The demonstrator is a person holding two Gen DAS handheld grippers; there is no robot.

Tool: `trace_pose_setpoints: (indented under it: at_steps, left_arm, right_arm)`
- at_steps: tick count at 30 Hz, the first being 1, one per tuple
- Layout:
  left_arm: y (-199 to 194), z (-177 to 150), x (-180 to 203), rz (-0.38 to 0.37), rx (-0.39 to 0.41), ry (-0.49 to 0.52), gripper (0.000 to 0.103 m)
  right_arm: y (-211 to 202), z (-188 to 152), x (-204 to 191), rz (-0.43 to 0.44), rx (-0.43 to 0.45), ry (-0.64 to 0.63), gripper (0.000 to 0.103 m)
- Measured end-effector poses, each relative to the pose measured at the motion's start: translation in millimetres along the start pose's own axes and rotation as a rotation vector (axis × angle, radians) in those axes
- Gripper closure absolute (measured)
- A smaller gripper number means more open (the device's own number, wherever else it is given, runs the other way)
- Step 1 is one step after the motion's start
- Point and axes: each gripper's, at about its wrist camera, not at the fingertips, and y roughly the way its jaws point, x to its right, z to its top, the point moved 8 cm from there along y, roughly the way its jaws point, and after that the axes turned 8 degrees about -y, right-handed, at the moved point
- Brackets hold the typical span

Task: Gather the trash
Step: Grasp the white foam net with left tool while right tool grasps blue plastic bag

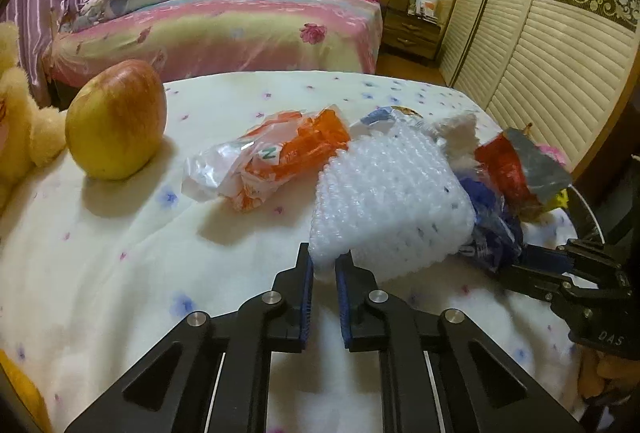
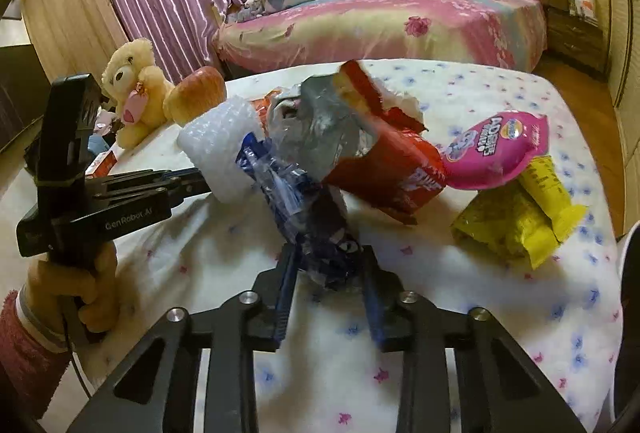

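My left gripper (image 1: pixel 325 265) is shut on the near edge of a white bubble-wrap pad (image 1: pixel 390 189), which lies on the flowered sheet. The same pad (image 2: pixel 224 145) shows in the right wrist view with the left gripper (image 2: pixel 200 182) reaching in from the left. My right gripper (image 2: pixel 329 265) is shut on a crumpled blue plastic wrapper (image 2: pixel 304 201); this blue wrapper (image 1: pixel 494 229) appears at the right of the left wrist view, with the right gripper (image 1: pixel 528 259) on it. A red snack bag with a silver lining (image 2: pixel 372 153) leans behind it. An orange and clear plastic bag (image 1: pixel 276 157) lies mid-sheet.
An apple (image 1: pixel 118 121) and a plush bear (image 2: pixel 134 89) sit at the left. A pink pouch (image 2: pixel 496 149) and yellow packets (image 2: pixel 520 217) lie at the right. All rest on a white flowered sheet (image 1: pixel 160 253). A pink bed (image 1: pixel 240 29) and a louvred wardrobe (image 1: pixel 540 45) stand behind.
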Motion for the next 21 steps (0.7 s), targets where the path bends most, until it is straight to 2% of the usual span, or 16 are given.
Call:
trace_pose_setpoints:
  at_steps: [12, 21]
  left_arm:
    - [-40.3, -46.2, 20.5, -0.04, 0.006, -0.047, 0.094]
    - [-58.2, -66.4, 51.7, -0.088, 0.003, -0.022, 0.094]
  right_arm:
    - [-39.6, -27.4, 0.2, 0.019, 0.038, 0.064, 0.076]
    - [-65.9, -51.5, 6.9, 0.013, 0.054, 0.116, 0.077]
